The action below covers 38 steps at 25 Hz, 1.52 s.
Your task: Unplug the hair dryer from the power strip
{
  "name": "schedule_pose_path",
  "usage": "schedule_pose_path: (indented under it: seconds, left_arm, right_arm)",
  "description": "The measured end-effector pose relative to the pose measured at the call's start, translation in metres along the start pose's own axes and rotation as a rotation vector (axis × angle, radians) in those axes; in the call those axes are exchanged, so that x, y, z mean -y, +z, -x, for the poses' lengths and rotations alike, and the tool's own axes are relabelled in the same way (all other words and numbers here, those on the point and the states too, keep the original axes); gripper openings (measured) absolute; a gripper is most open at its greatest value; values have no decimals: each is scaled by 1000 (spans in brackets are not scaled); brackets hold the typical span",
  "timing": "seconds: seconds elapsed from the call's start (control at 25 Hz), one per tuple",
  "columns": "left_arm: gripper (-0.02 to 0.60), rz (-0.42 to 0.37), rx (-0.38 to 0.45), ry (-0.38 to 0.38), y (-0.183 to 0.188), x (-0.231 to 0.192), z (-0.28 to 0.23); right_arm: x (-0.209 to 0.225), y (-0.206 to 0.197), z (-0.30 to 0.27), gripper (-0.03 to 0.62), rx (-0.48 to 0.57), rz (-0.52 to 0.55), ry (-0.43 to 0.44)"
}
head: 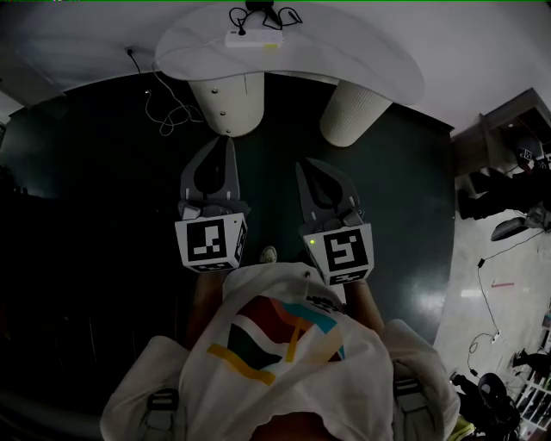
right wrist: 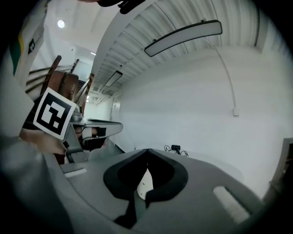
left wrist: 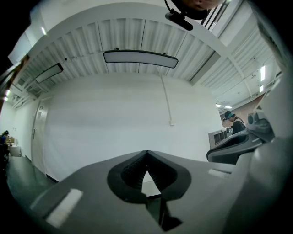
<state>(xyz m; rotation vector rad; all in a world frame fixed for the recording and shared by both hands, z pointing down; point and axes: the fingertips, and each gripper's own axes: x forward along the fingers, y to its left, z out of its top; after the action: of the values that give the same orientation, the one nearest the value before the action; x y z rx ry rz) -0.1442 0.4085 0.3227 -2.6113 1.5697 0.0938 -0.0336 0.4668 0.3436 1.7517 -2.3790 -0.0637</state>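
A white power strip (head: 254,38) lies at the far side of a white oval table (head: 362,65), with a black plug and looped cord (head: 261,13) at its far edge. The hair dryer's body I cannot make out. In the right gripper view the plug and cord (right wrist: 176,148) show small on the tabletop (right wrist: 206,161) ahead. My left gripper (head: 230,140) (left wrist: 146,152) and right gripper (head: 301,164) (right wrist: 147,151) hover side by side over the dark floor, well short of the table. Both are shut with nothing between the jaws.
Two ribbed white table legs (head: 226,102) (head: 355,112) stand ahead of the grippers. A thin cable (head: 164,108) trails across the dark floor (head: 95,189) at left. Furniture and clutter (head: 508,155) stand at the right. A person (left wrist: 236,122) stands far off.
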Motion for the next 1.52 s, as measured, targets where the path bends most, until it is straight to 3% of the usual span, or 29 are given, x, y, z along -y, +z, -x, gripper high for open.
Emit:
schedule_pose_path:
  seconds: [0.24, 0.36, 0.56, 0.8, 1.0, 1.16, 1.24, 1.36, 1.52]
  left_arm:
    - [0, -11, 5, 6, -7, -35, -22]
    - [0, -32, 13, 12, -7, -46, -42]
    - [0, -30, 17, 46, -15, -68, -81]
    - [0, -51, -9, 120, -38, -99, -157]
    - [0, -34, -79, 201, -39, -143, -261]
    - [0, 103, -32, 206, -20, -171, -348]
    - [0, 133, -7, 229, -9, -182, -382]
    - [0, 80, -35, 263, -8, -187, -427]
    - [0, 12, -79, 233, -26, -177, -477]
  right_arm:
    - [-10, -14, -30, 12, -61, 41, 23]
    - [-2, -31, -52, 6, -130, 13, 74]
    - [15, -41, -88, 6, -150, 10, 134]
    - [80, -58, -181, 6, -185, -8, 201]
    - [148, -24, -293, 6, -176, -46, 287]
    - [200, 6, -366, 8, -116, -45, 338]
    - [224, 15, -393, 11, -101, -52, 329]
    - [253, 21, -426, 12, -90, -69, 284]
    - [277, 18, -462, 12, -93, -107, 249]
